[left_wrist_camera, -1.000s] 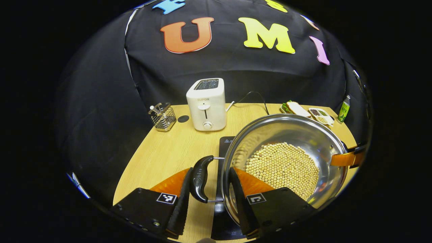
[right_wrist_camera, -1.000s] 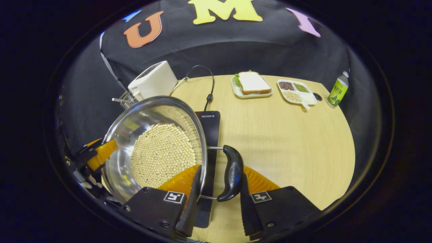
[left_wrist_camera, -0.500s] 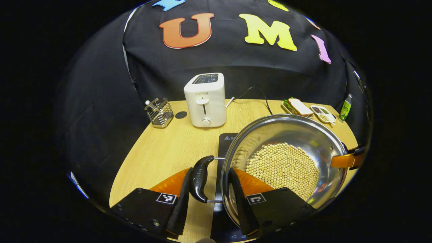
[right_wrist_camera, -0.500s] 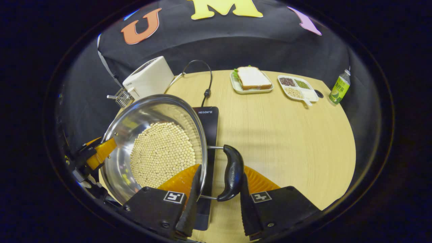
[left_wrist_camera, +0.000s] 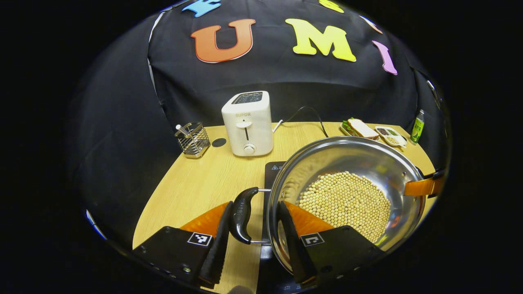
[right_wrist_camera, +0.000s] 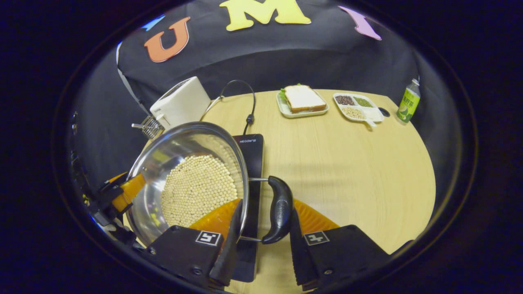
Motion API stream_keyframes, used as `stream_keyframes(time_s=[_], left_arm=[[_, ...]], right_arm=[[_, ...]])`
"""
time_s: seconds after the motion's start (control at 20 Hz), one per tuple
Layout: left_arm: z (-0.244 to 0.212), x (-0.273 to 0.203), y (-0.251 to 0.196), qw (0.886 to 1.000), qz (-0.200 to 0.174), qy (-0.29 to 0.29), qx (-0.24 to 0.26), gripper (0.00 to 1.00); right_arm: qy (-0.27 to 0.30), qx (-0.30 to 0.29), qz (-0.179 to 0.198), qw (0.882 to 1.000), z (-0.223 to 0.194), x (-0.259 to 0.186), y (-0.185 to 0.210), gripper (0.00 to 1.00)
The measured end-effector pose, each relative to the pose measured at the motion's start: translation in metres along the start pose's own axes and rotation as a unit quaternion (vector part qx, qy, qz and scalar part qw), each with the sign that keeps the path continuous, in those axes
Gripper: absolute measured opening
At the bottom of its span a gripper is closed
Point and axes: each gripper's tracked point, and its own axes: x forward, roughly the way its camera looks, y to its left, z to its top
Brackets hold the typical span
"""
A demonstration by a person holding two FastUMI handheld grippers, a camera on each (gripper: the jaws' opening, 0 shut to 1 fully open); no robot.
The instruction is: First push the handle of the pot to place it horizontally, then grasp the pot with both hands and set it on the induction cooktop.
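While pot hangs over cooktop, toaster, cord behind.

The white toaster, standing near the tabletop's far edge, is showing "SUPOR" on its front; the black induction cooktop is showing "HEGON" at its far edge.

- Left hand-held gripper: two black angular finger housings, each bearing a small white square tag with a black block pattern; small round screws along the lower edges.
- Fingers: slim black ribbed pads, backed by translucent orange ridged panels.
- Right hand-held gripper: same build, with black housings, white-and-black square tags, orange ribbed backing and visible screws.
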Motion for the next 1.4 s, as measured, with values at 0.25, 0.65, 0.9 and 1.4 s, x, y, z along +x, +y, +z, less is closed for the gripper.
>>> stream_keyframes(time_s=[0.25,0.65,0.9,1.4], left_arm=[[0.018,-0.009,0.015,0.998,0.029,-0.044,0.023,0.88],[0.037,-0.072,0.021,0.993,0.057,-0.101,0.007,0.95],[0.051,-0.112,-0.005,0.990,0.046,-0.130,0.016,0.95],[0.078,-0.185,-0.084,0.984,0.018,-0.177,0.002,0.95]], right_arm=[[-0.013,0.000,0.000,1.000,0.001,-0.002,-0.010,0.72],[-0.082,-0.021,0.049,0.995,0.011,-0.049,-0.001,0.94],[-0.127,-0.052,0.046,0.989,0.021,-0.092,-0.008,0.94],[-0.187,-0.060,0.038,0.980,0.018,-0.179,-0.059,0.94]])
